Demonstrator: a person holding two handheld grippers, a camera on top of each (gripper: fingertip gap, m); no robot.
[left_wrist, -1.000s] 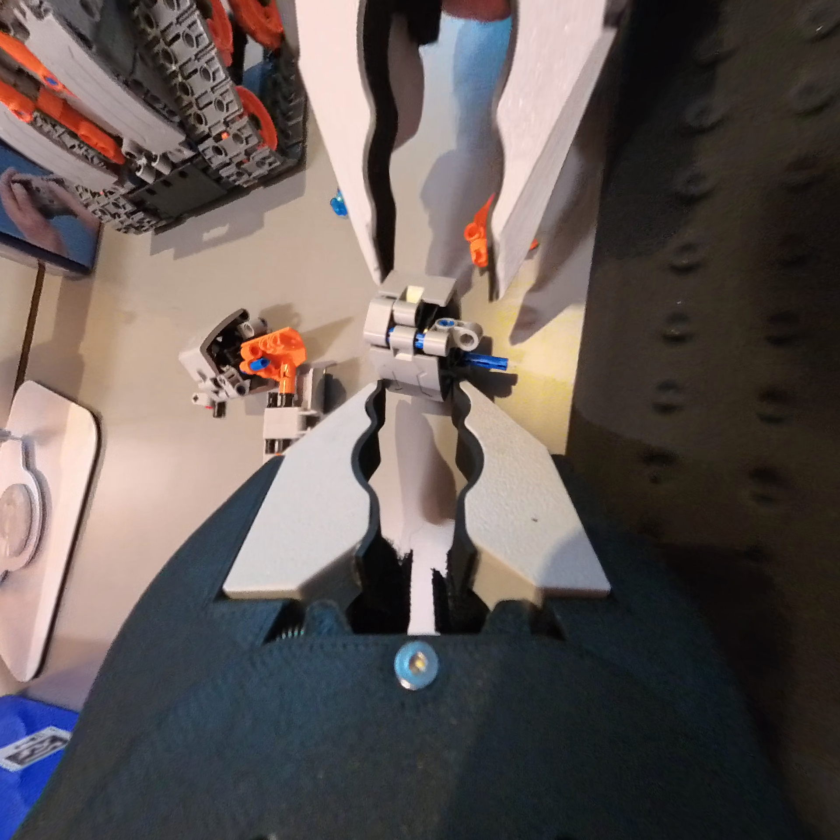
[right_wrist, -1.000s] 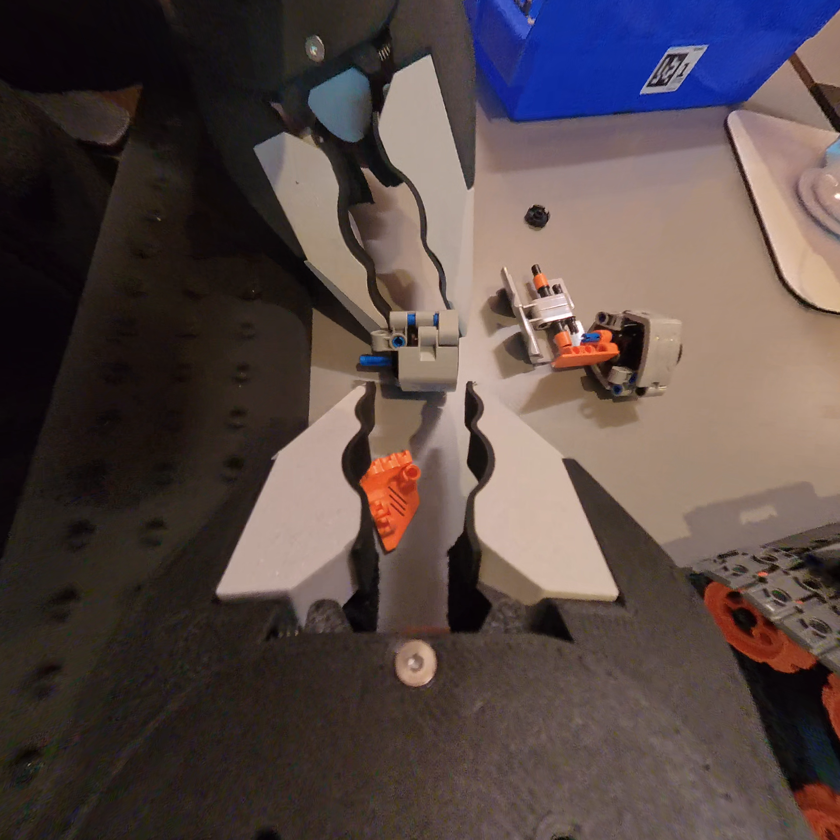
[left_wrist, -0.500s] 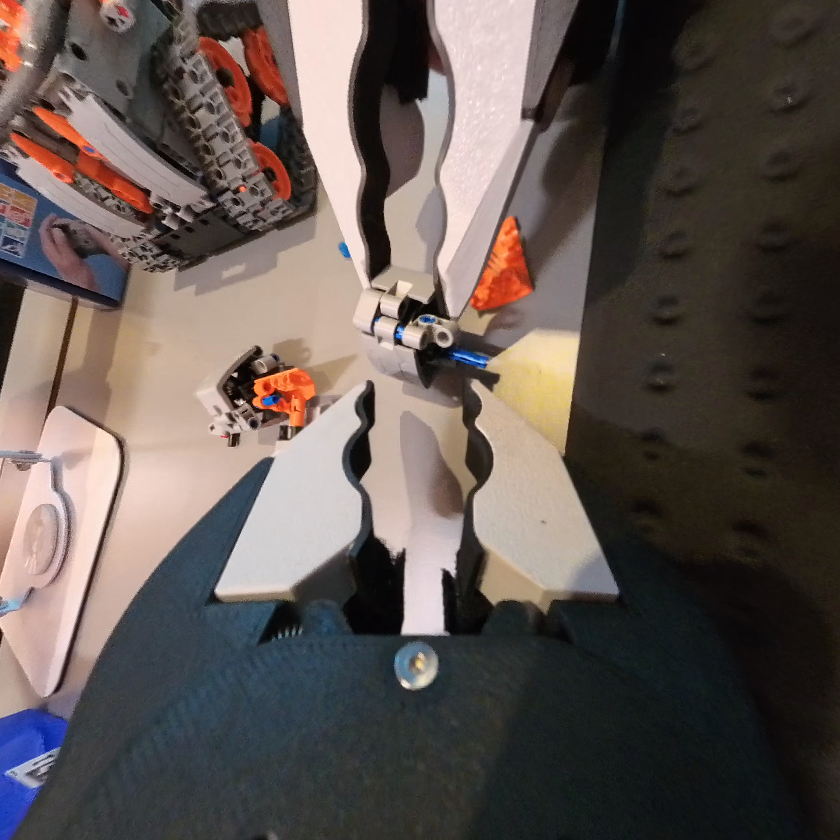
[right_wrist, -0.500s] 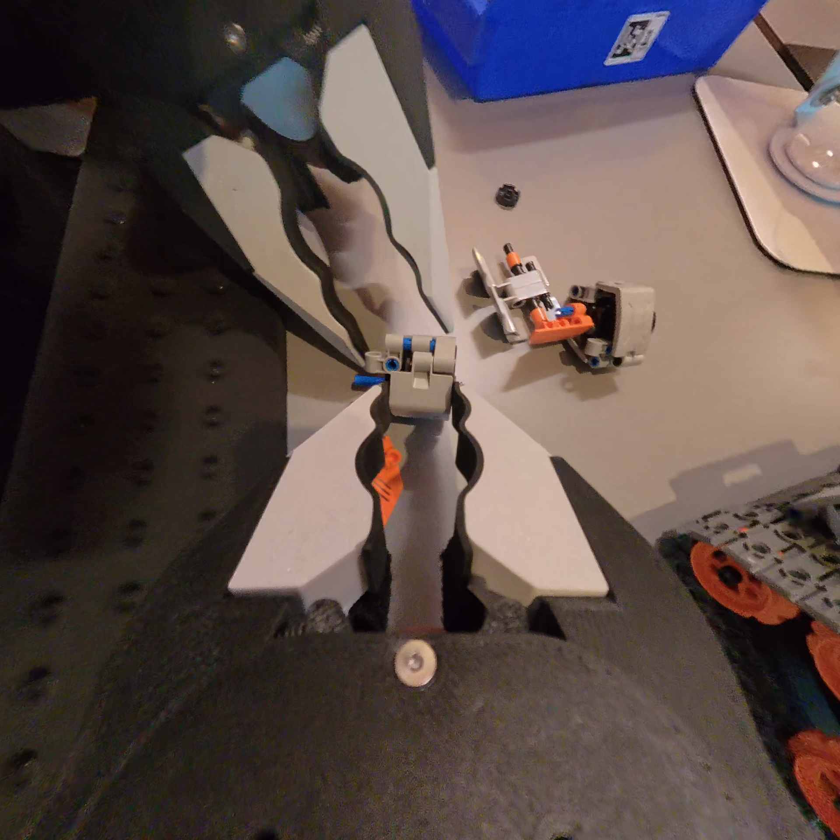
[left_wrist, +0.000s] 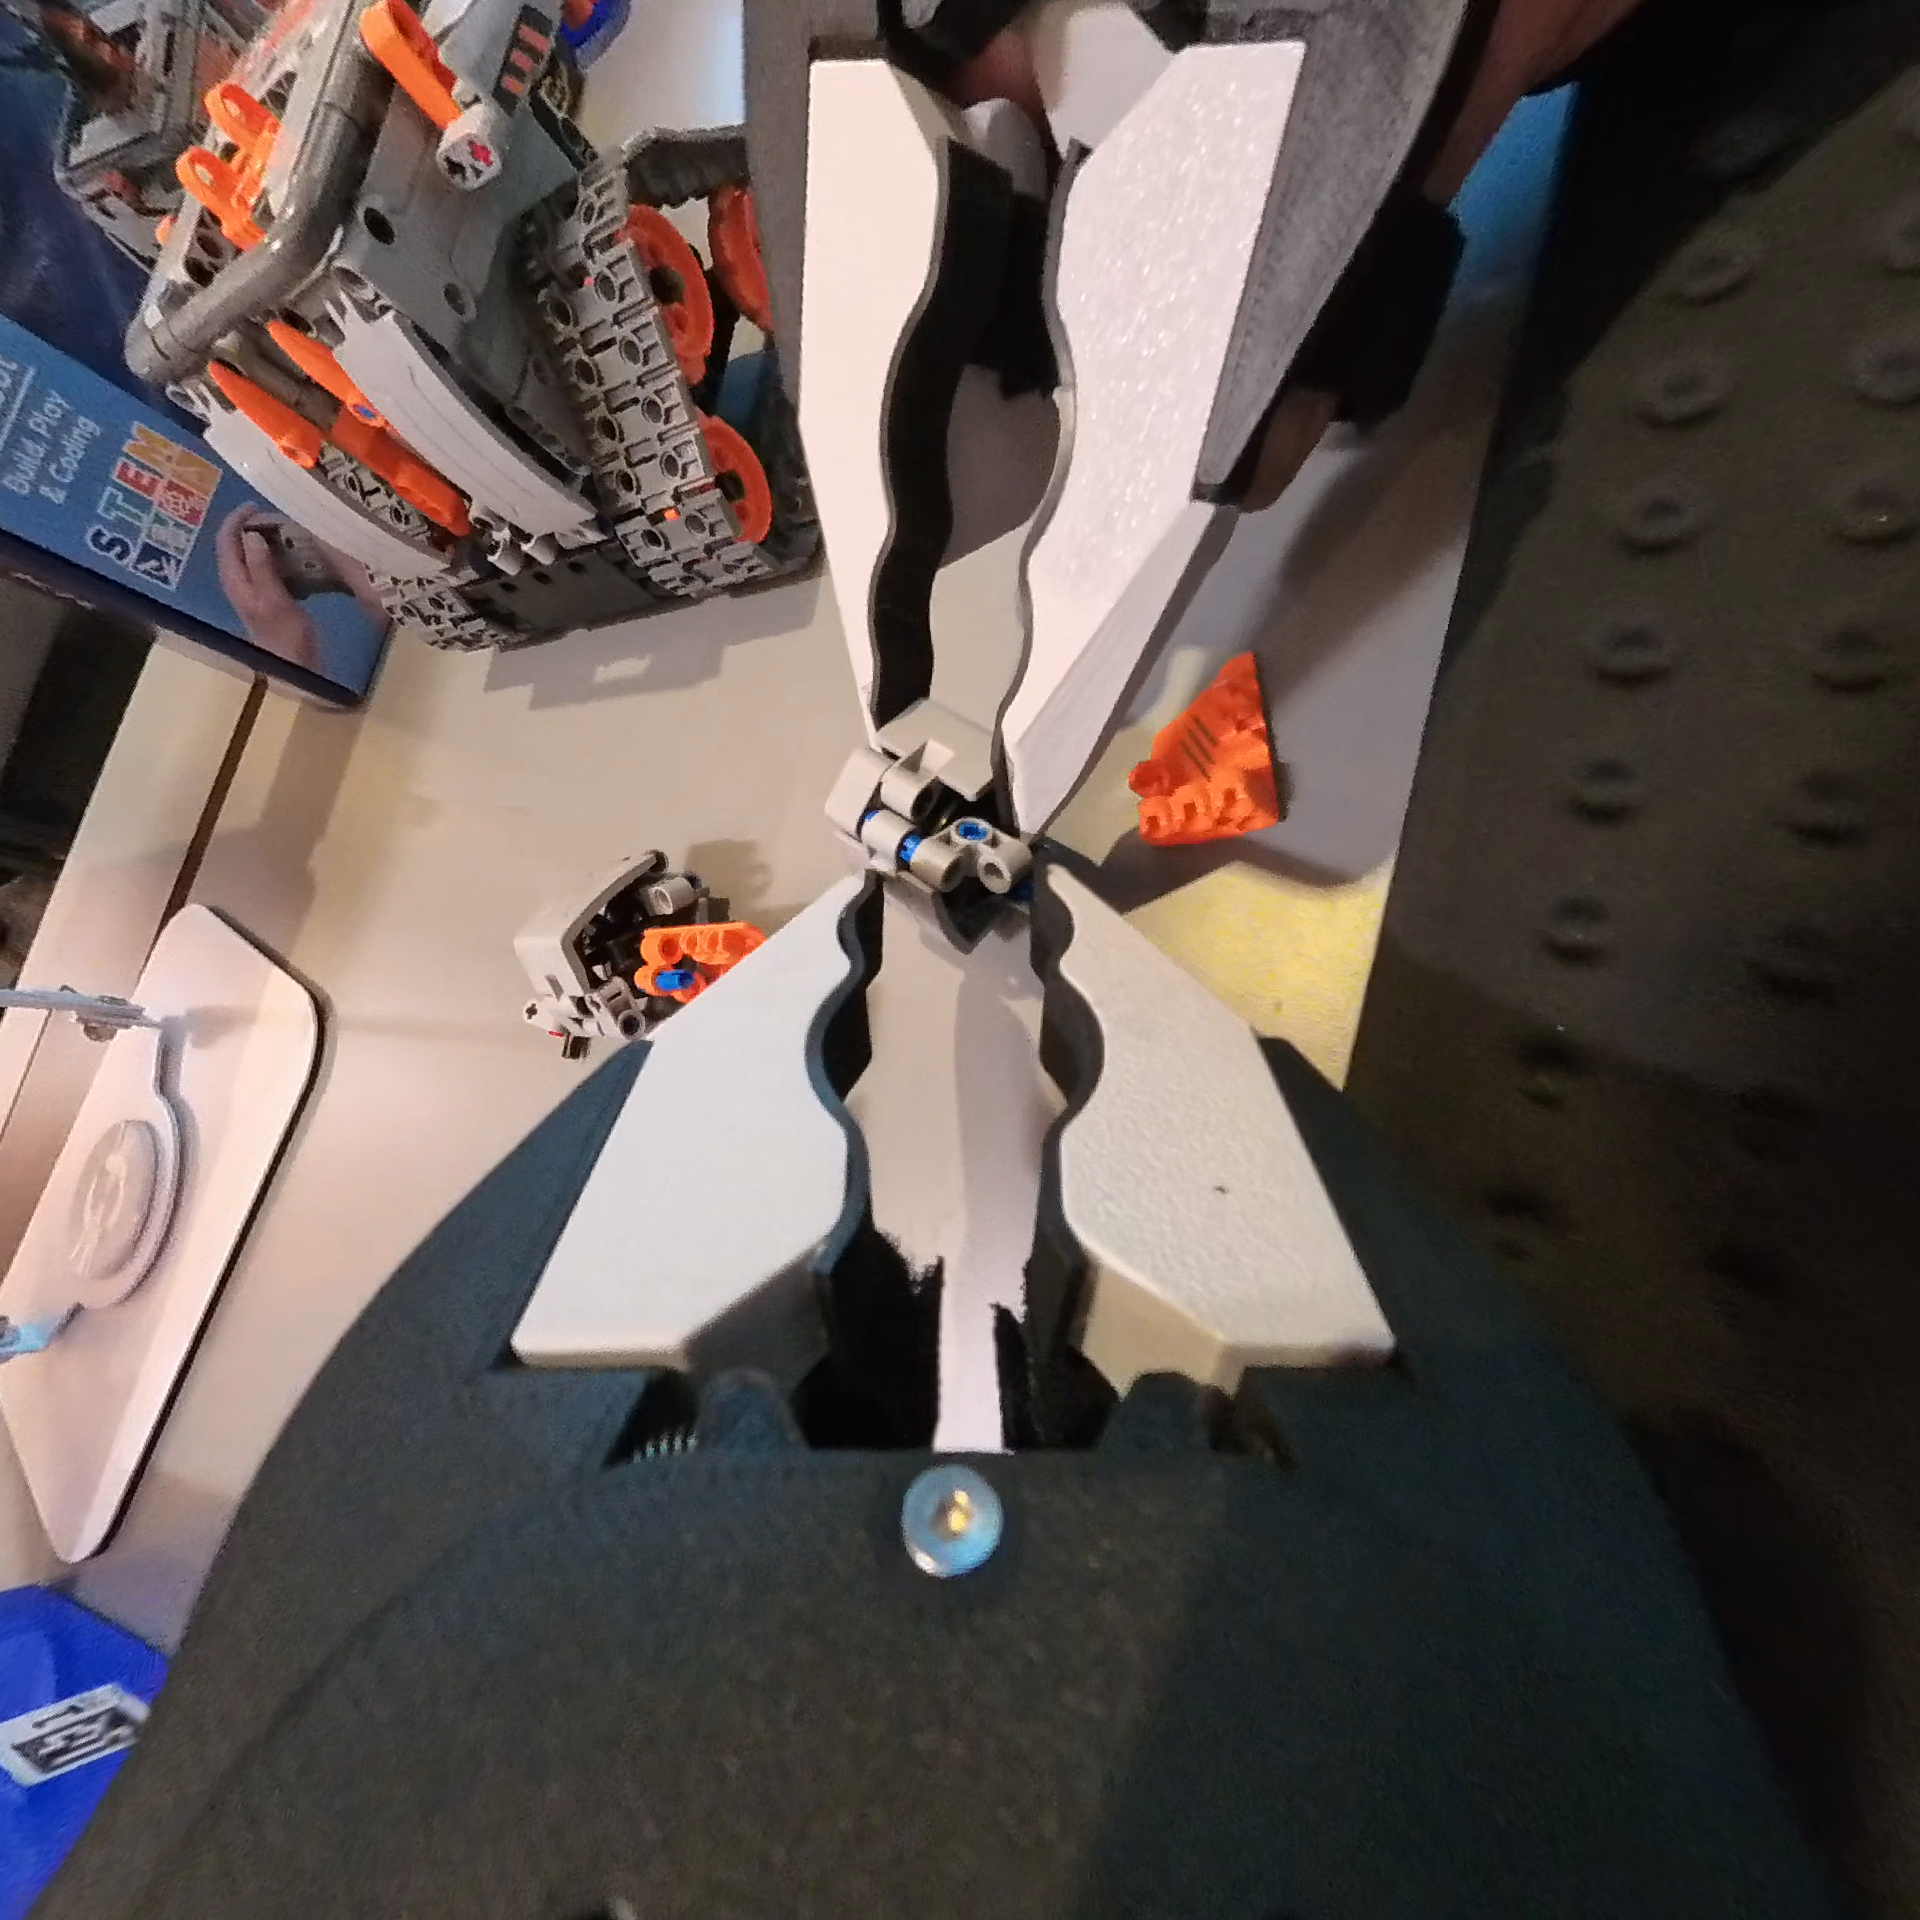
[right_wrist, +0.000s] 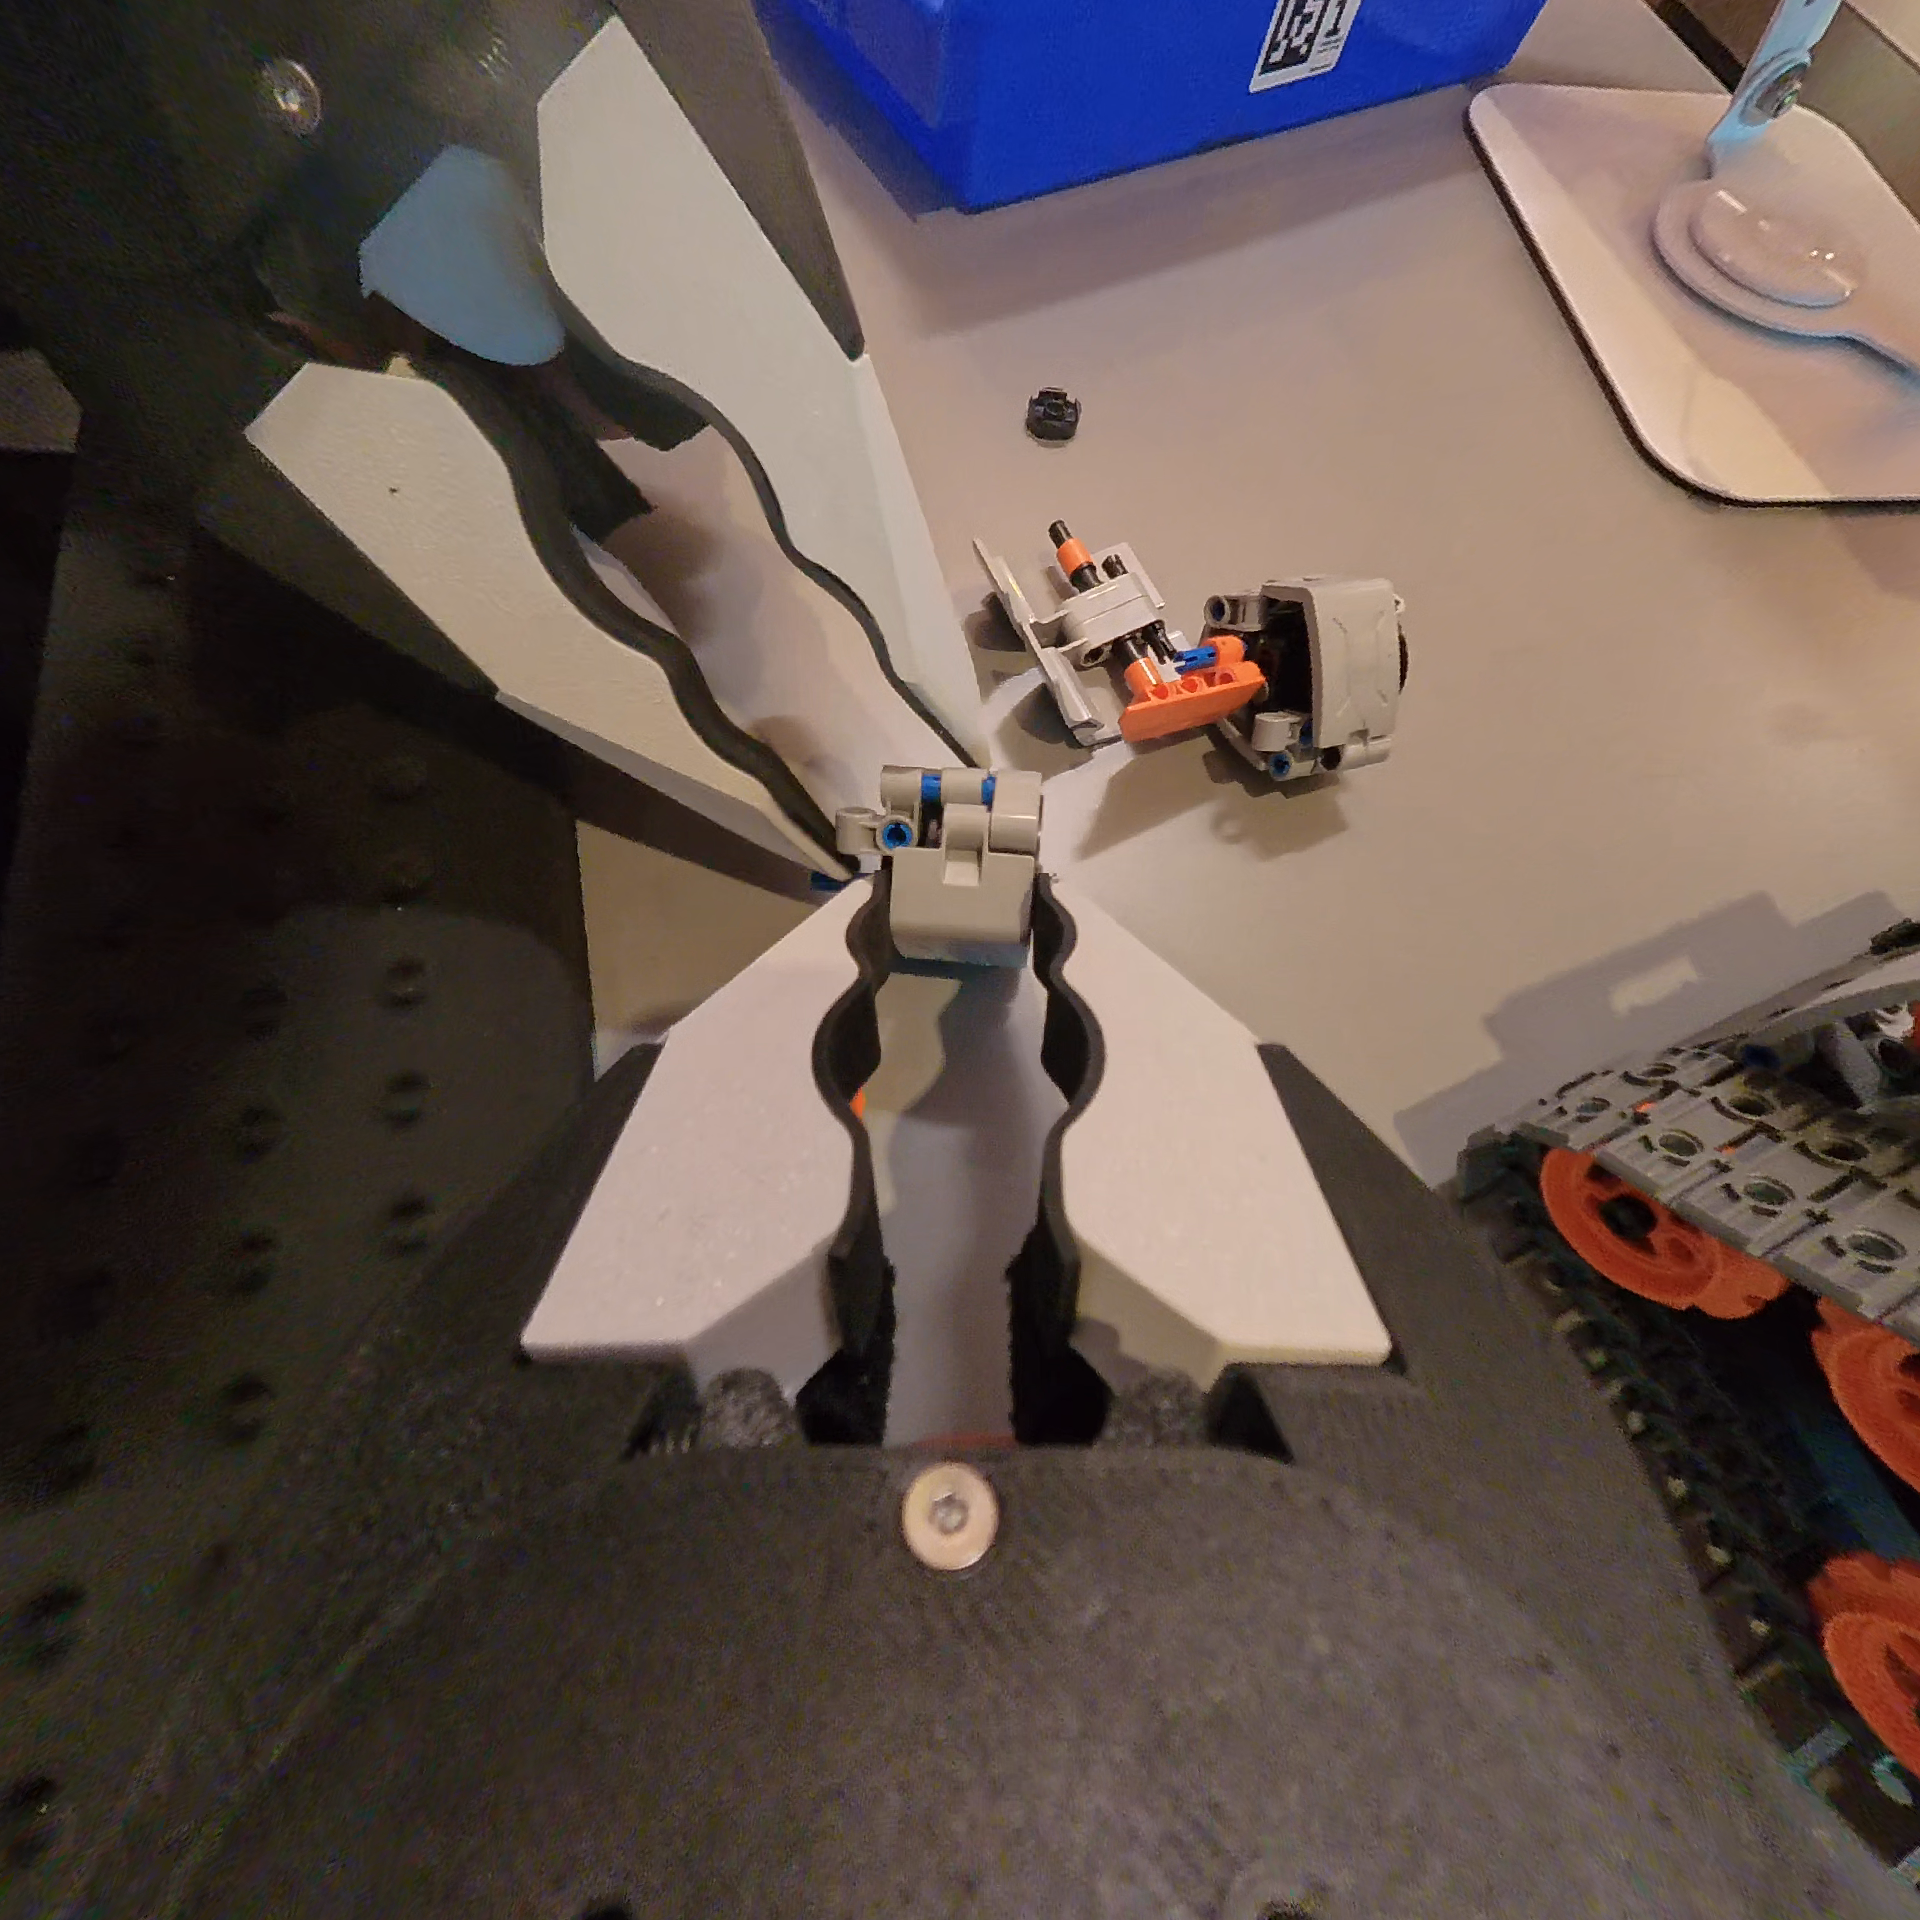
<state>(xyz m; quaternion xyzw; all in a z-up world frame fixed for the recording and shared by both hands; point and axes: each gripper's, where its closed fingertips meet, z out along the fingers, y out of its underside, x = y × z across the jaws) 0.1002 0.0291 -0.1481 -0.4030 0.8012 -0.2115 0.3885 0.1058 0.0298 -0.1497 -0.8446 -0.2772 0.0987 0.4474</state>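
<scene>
Matte grey tabletop (right_wrist: 1455, 883); right tool (right_wrist: 956, 914) clamps blocky grey brick assembly (right_wrist: 961, 862); left tool (left_wrist: 951, 904) spread wide.

Small grey brick assy (right_wrist: 961, 868) w/ blue pins, upright, pinched in right claw (right_wrist: 956, 914) tips, above tabletop (right_wrist: 1351, 416).

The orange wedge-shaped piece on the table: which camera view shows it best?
The left wrist view: the orange wedge piece lies fully visible there on the table, beside the right tongs. In the right wrist view only an orange sliver shows, hidden behind the tongs' fingers.
</scene>
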